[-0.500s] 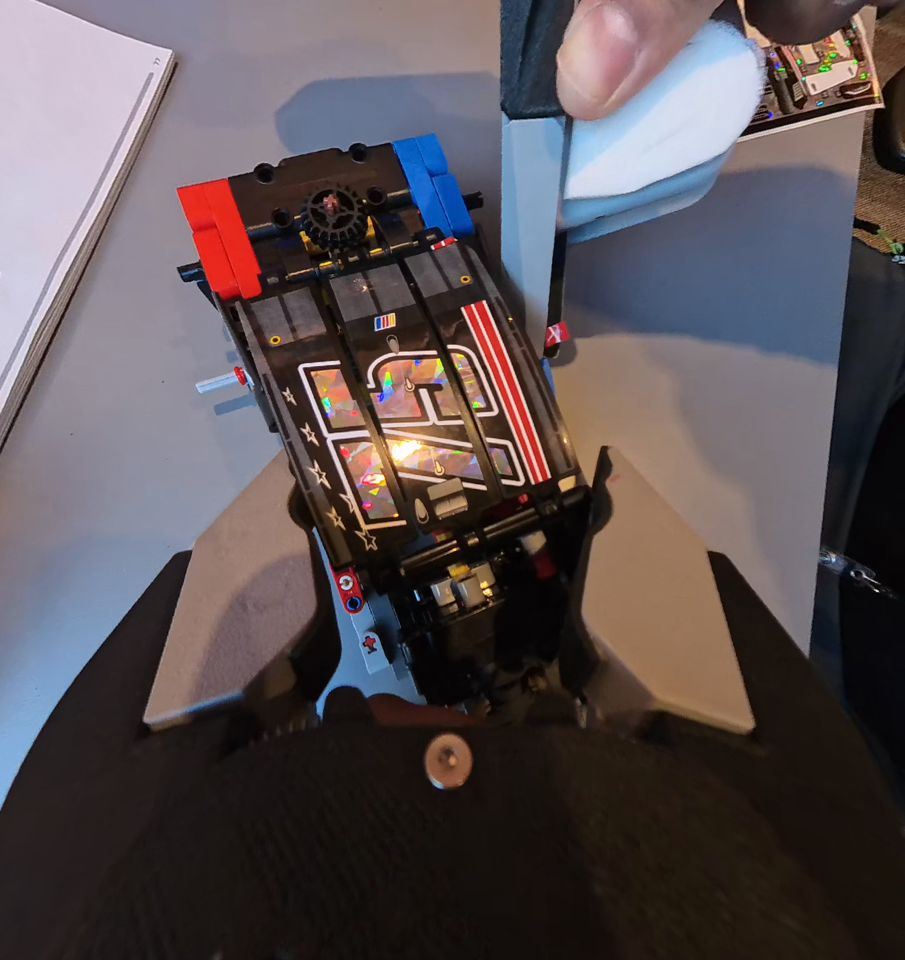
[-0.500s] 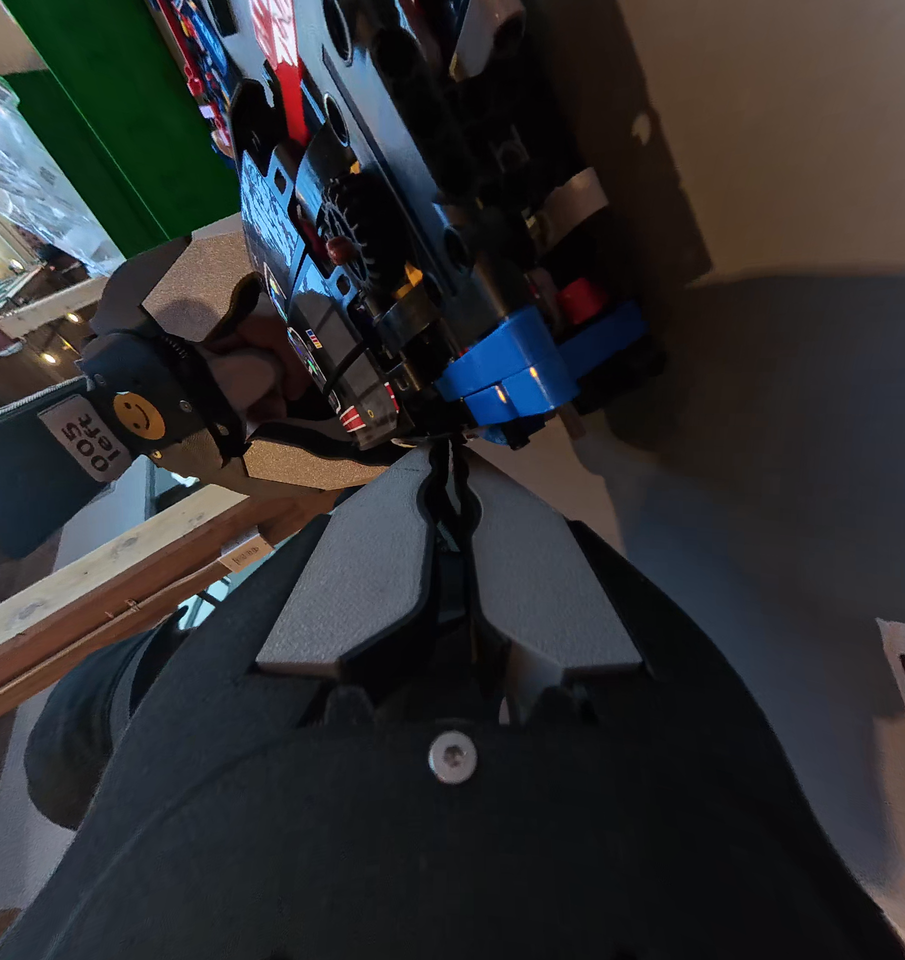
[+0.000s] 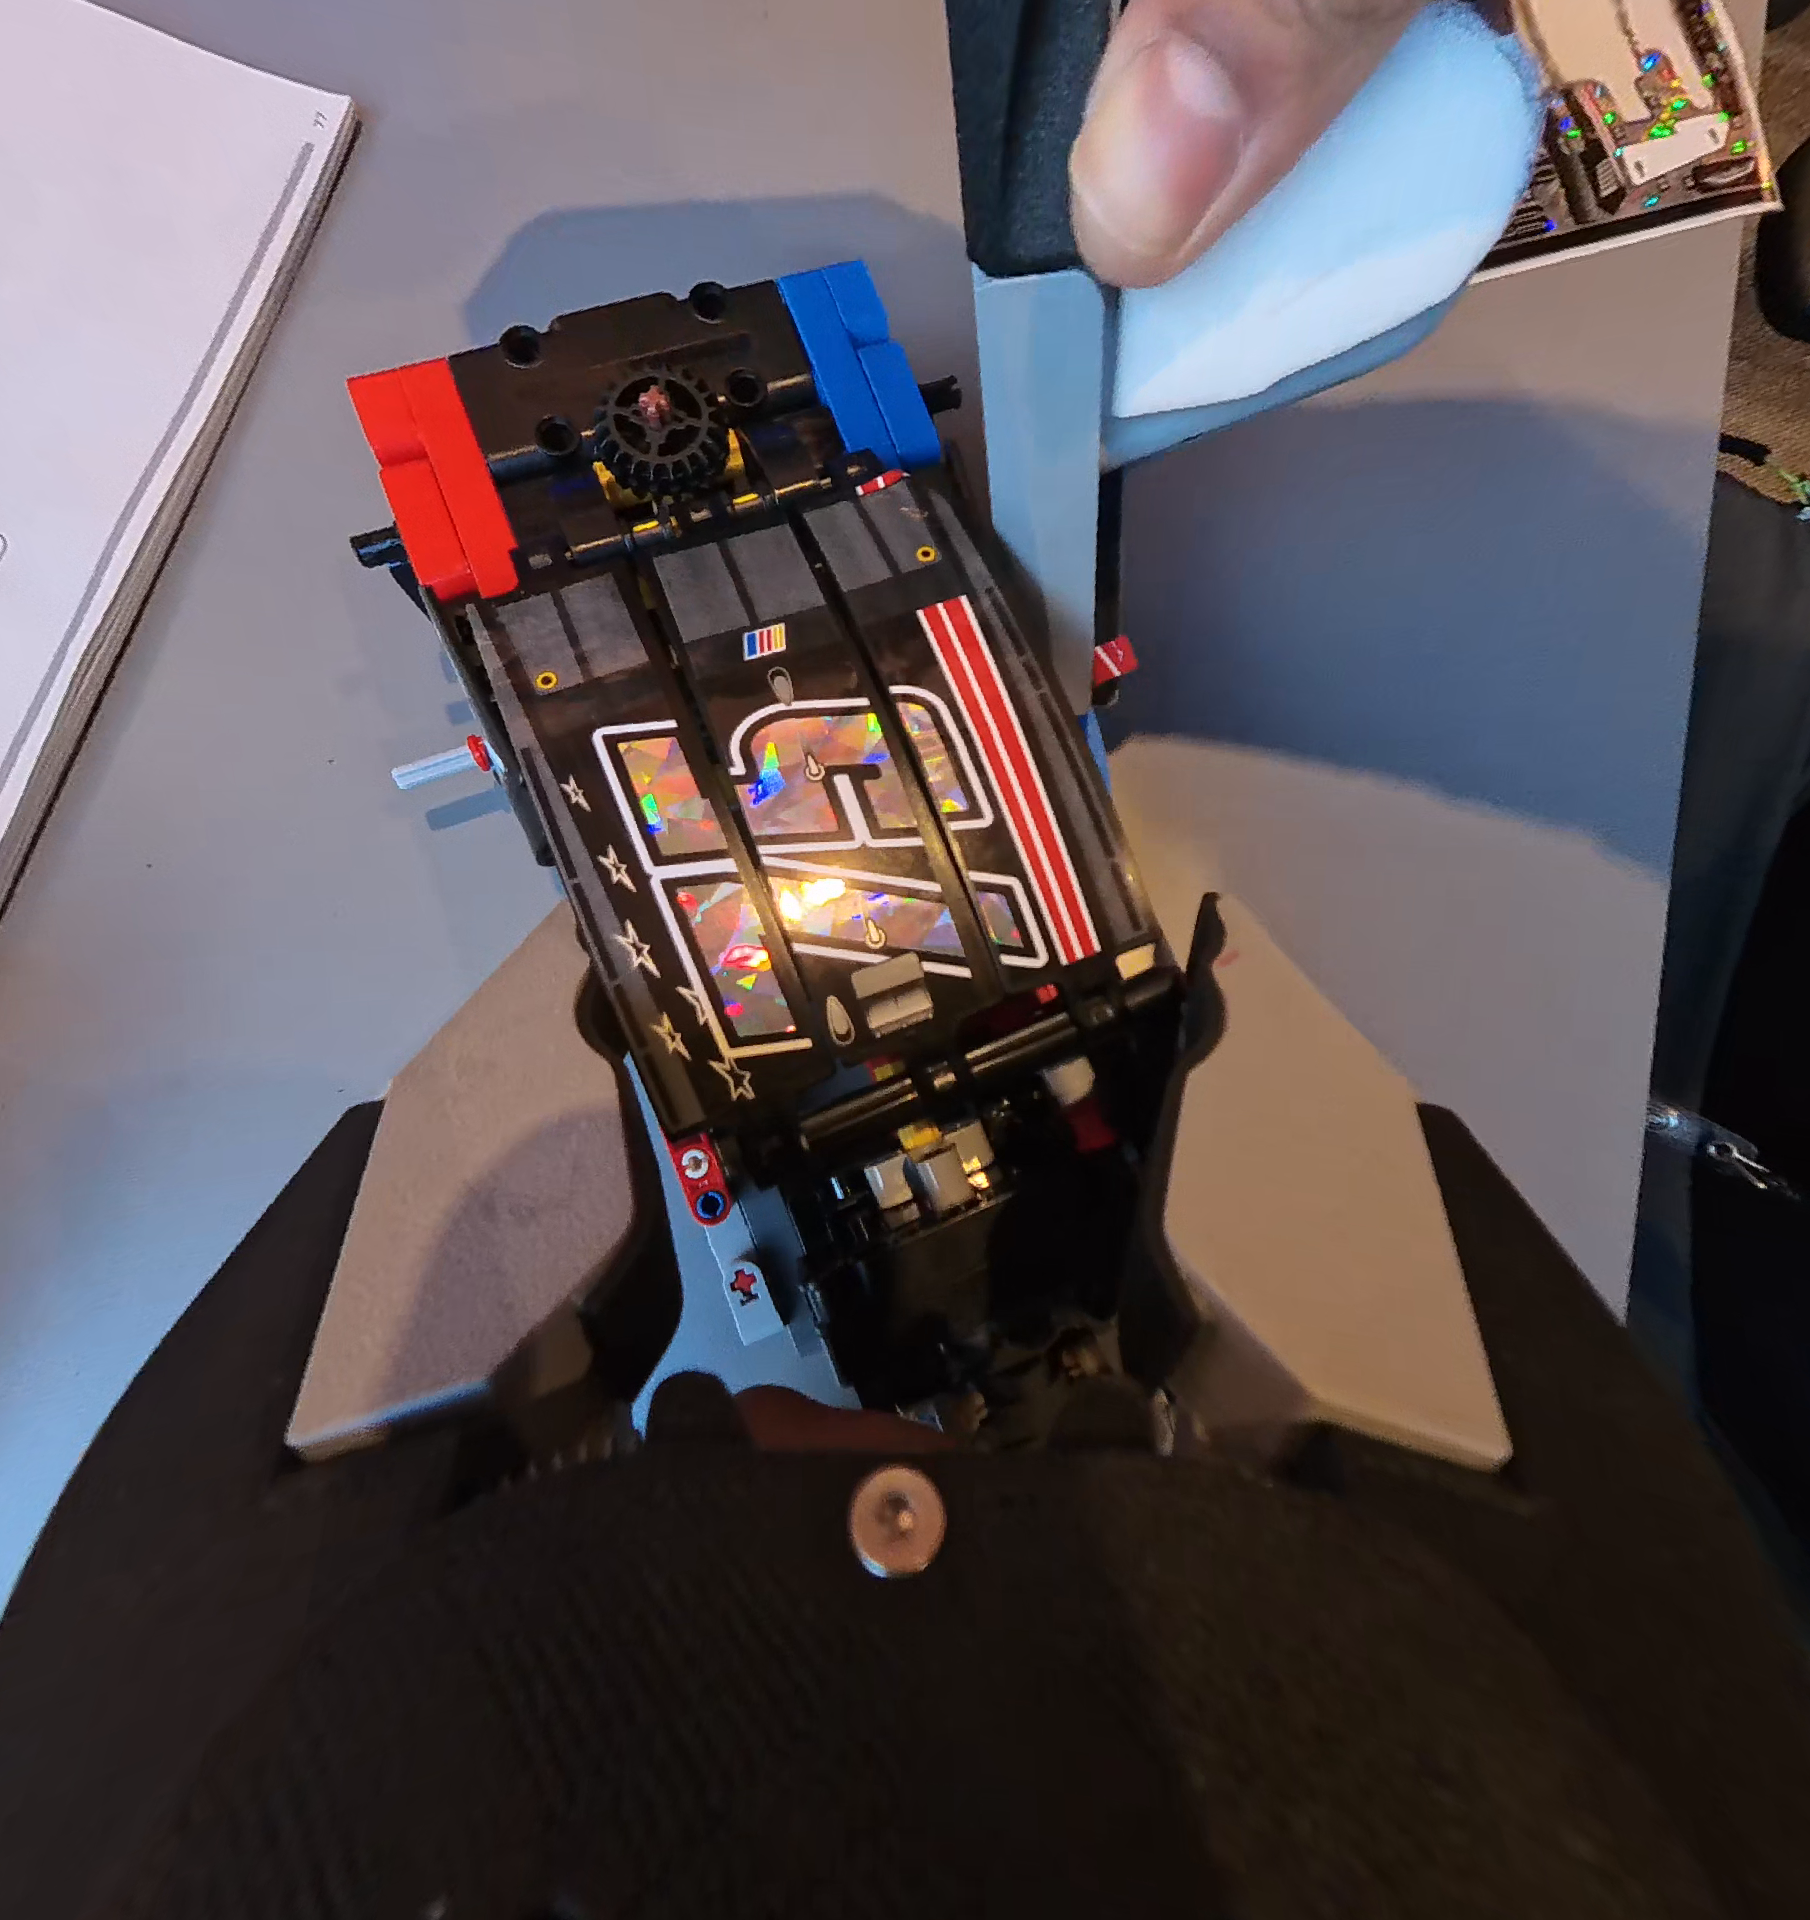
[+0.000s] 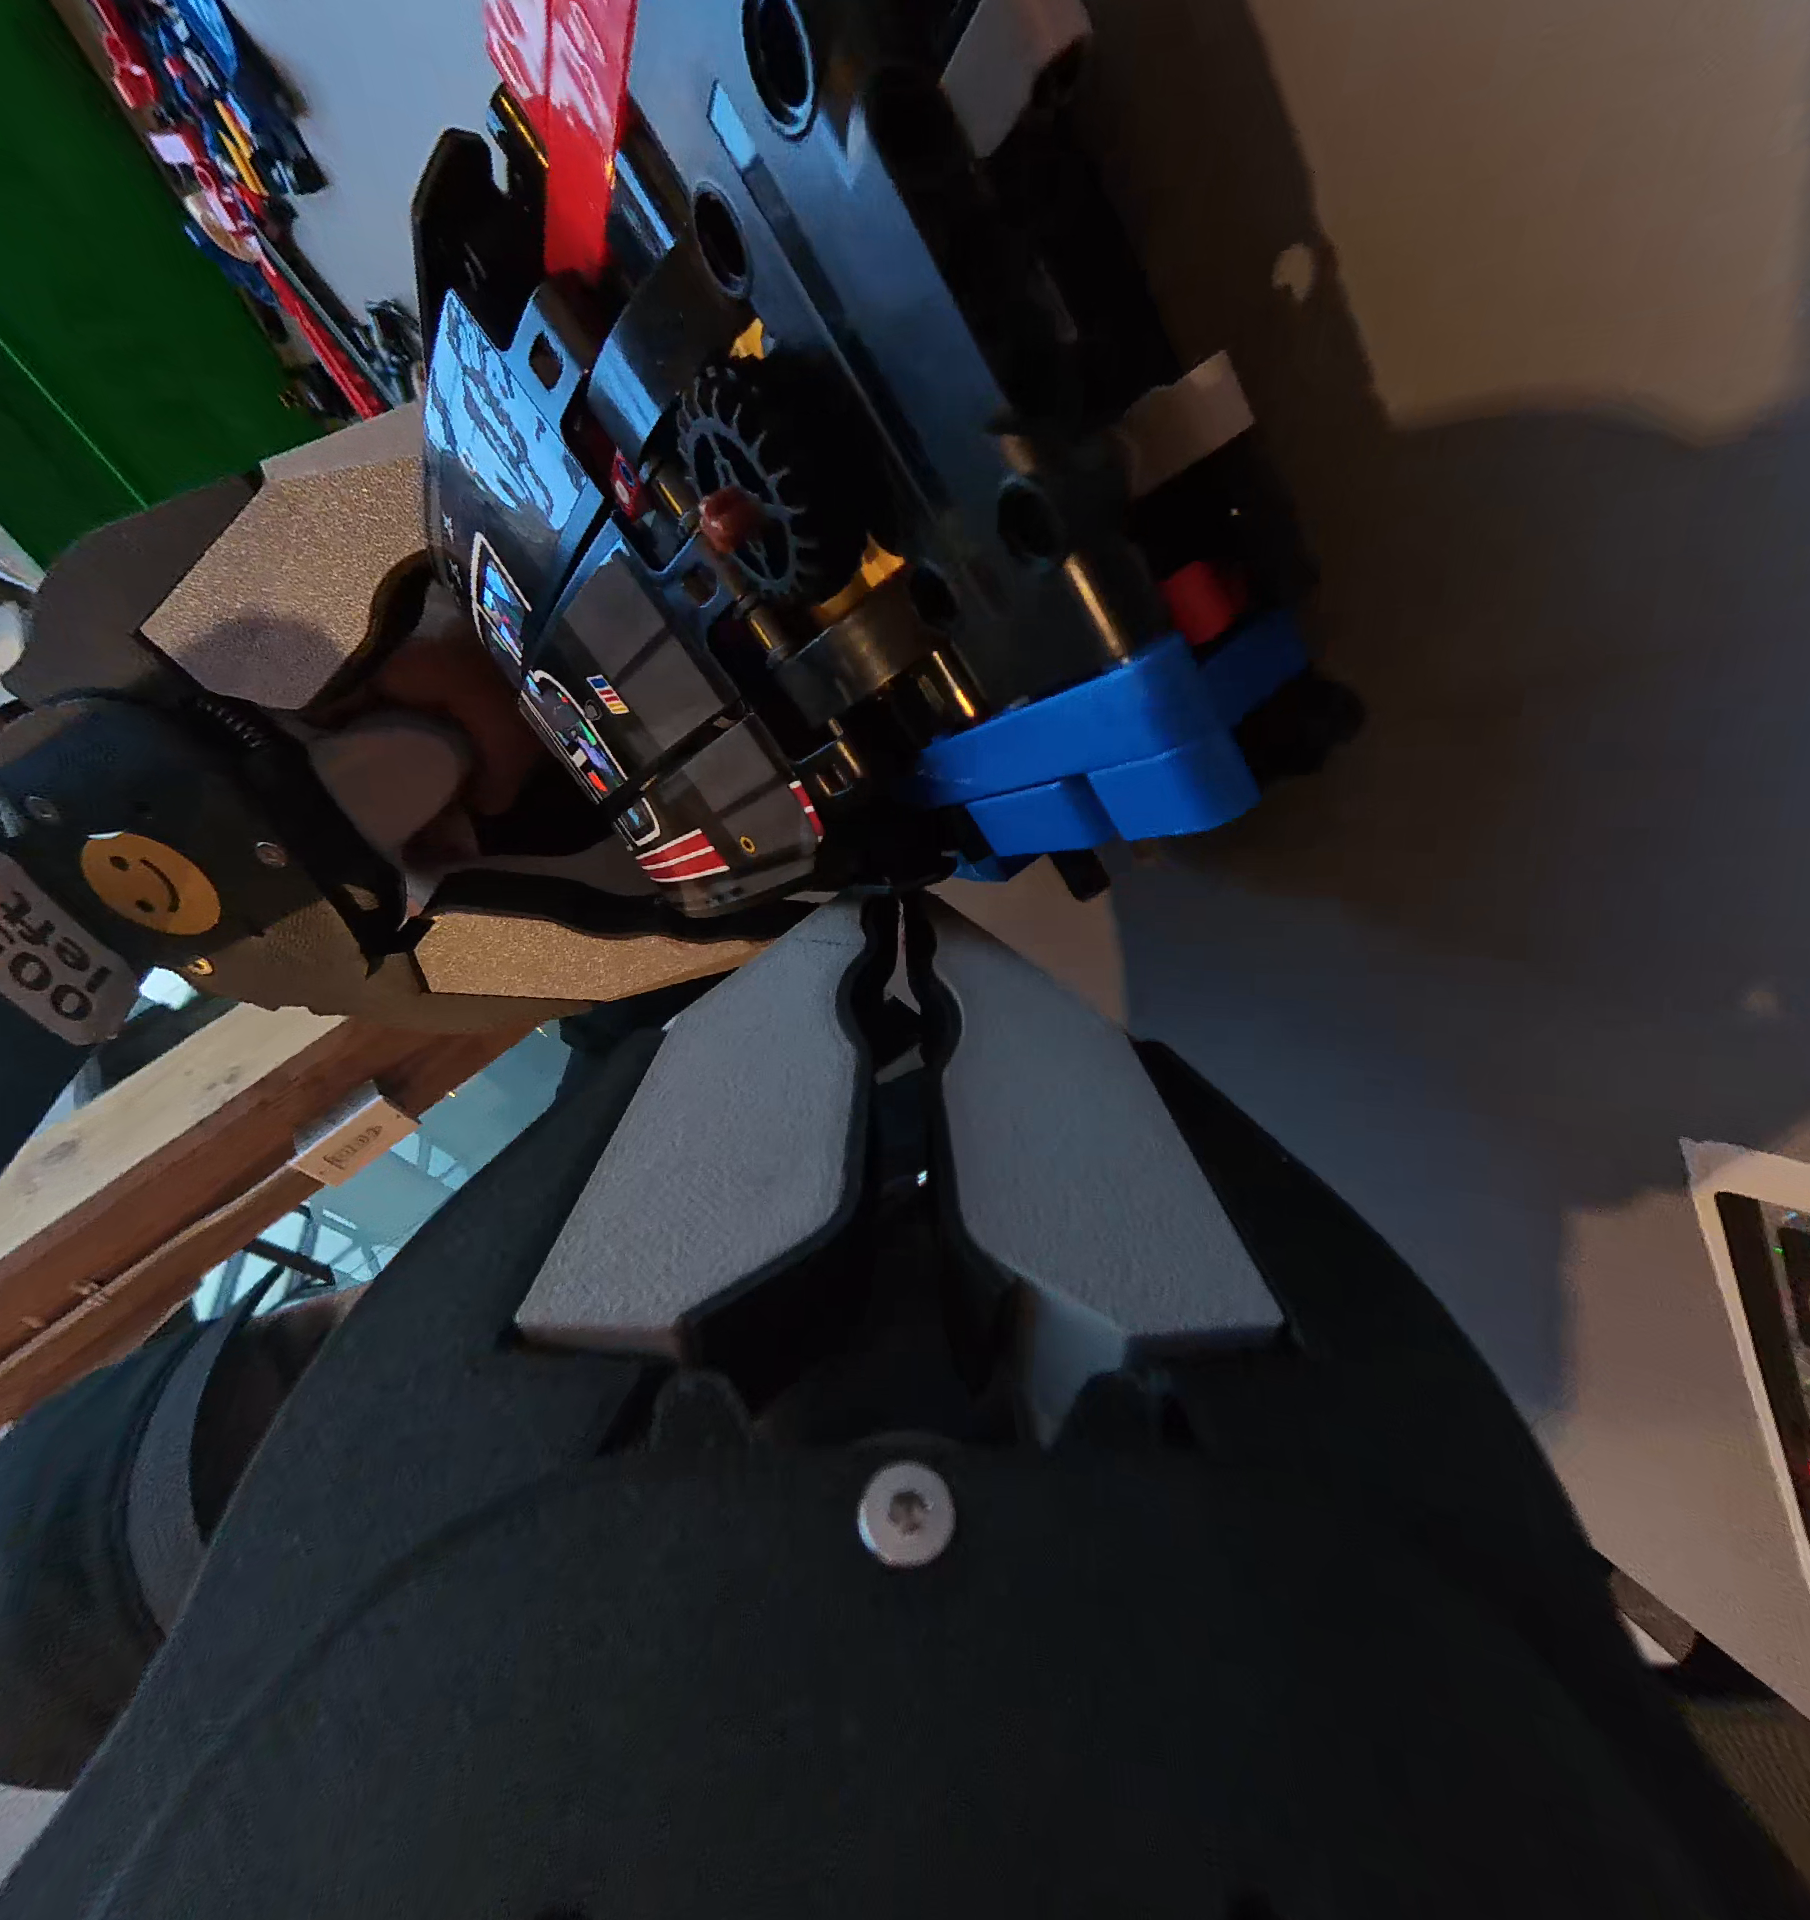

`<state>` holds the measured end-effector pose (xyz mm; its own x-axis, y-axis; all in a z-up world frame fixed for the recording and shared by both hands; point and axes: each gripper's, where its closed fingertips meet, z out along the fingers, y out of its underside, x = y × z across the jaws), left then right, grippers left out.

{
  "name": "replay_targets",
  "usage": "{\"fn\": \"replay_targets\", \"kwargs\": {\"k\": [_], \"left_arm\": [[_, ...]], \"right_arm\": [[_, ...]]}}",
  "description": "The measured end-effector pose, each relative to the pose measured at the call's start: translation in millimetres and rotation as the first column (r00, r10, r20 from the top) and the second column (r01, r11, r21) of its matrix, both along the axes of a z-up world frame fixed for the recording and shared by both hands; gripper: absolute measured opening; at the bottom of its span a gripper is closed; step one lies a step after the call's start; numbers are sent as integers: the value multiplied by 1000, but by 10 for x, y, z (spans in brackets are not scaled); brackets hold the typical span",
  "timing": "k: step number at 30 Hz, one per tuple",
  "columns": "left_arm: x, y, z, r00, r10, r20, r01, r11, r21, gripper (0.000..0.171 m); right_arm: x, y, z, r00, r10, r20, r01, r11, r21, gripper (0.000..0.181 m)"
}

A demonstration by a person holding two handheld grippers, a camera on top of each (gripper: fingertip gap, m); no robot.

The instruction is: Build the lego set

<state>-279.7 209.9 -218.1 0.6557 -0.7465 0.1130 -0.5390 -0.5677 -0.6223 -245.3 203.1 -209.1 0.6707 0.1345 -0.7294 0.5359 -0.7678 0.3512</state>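
Now, at upper left of your left wrist view lies the instruction booklet on the grey worktop. Mid-frame, your left tongs pinch the black lego car. Upper right, your right tongs sit pressed together, gripping a thin black piece by the car's blue bricks.

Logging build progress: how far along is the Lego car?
Done: the car has its stickered roof, red and blue end bricks and gear. In hand: left tongs grip it; right tongs are shut at its blue corner. Left: wheels aren't visible.
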Motion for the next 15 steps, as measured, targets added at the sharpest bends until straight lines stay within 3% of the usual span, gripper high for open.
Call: {"fn": "replay_targets", "kwargs": {"k": [4, 8, 13, 15], "left_arm": [[-24, -1, -9, 1000, 8, -12, -8, 1000, -2, 107], [-70, 2, -18, 1000, 20, -9, -20, 1000, -10, 108], [-89, 30, -18, 999, 36, 11, -36, 999, -12, 108], [-71, 24, -18, 999, 29, 16, -29, 999, -14, 107]], "right_arm": [[-39, 20, 7, 996, -53, -65, 55, 998, 20, 0], [-91, 26, 29, 971, -45, -236, 67, 994, 87, 0], [-137, 8, 212, 842, -148, -518, 183, 983, 17, 21], [-95, -31, 281, 787, -157, -597, 184, 983, -16, 4]]}}
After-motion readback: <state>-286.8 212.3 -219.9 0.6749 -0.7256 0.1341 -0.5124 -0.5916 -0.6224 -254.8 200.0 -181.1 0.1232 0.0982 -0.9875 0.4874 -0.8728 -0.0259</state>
